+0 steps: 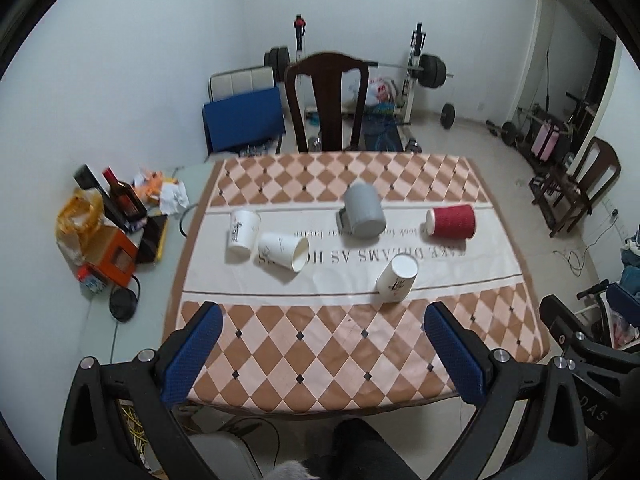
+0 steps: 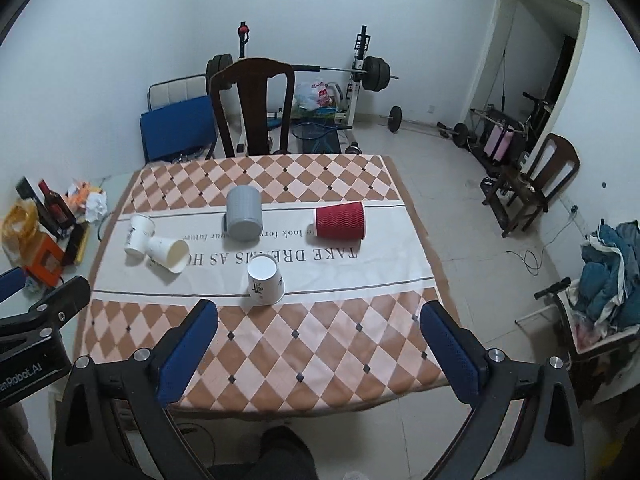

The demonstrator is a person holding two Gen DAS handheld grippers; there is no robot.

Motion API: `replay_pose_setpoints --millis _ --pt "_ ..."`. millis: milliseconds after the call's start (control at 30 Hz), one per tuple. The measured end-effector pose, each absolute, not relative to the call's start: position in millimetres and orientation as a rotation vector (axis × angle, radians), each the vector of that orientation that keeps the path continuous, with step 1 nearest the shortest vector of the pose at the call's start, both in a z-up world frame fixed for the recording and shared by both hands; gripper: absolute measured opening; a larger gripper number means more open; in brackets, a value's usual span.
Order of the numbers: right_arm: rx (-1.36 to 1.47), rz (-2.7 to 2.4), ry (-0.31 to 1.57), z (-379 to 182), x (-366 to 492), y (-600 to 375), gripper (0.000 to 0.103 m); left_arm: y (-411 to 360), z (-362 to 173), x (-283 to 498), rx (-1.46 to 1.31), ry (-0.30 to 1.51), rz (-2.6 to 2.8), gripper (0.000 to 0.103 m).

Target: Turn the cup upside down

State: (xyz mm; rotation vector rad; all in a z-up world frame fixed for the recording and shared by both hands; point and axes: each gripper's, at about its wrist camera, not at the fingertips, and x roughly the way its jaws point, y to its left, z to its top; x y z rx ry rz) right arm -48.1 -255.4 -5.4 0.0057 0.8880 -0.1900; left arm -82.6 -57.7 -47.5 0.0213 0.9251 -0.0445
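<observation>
On the checked tablecloth (image 1: 320, 344) (image 2: 304, 344) stand several cups. A white paper cup (image 1: 397, 278) (image 2: 265, 280) stands upside down nearest me. A grey mug (image 1: 364, 210) (image 2: 243, 213) stands upside down behind it. A red ribbed cup (image 1: 451, 221) (image 2: 340, 220) lies on its side at the right. A white cup (image 1: 282, 251) (image 2: 168, 254) lies on its side at the left, beside another white cup (image 1: 242, 232) (image 2: 138, 234) standing upside down. My left gripper (image 1: 322, 320) and right gripper (image 2: 319, 316) are open and empty, above the table's near edge.
A dark wooden chair (image 1: 326, 100) (image 2: 253, 108) stands at the table's far side. A side table at the left holds a bottle (image 1: 125, 196), an orange box (image 1: 112, 256) and bags. Gym weights (image 1: 432, 70) and a second chair (image 2: 536, 184) stand behind and right.
</observation>
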Motion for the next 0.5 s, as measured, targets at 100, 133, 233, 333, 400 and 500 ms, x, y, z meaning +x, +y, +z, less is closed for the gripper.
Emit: replay_pose_setpoints --millis 100,133,233,333,400,500 --pt "0.003 -0.195 0.862 17.5 -61.2 -254.7 0.102 -55.8 -34.4 -90.5 0.025 0.916 -0.040 0.103" --pt "0.004 -0.194 0.859 22.7 -64.4 -253.6 0.102 -55.0 -31.8 -92.5 0.022 0.919 -0.036 0.103" --pt "-0.002 -0.193 0.845 40.0 -74.7 -250.3 0.102 -51.8 -25.9 -97.2 0.010 0.930 -0.036 0.103" --pt "-0.008 -0.194 0.837 50.3 -78.6 -247.8 0.102 -50.0 -21.5 -102.4 0.010 0.924 -0.036 0.103" --pt "-0.007 -0.195 0.834 55.8 -81.1 -246.9 0.102 -48.0 -19.8 -104.8 0.005 0.924 -0.039 0.103" --pt "-0.011 -0.196 0.827 62.6 -85.5 -244.2 0.102 -46.4 -18.4 -106.2 0.009 0.923 -0.040 0.103"
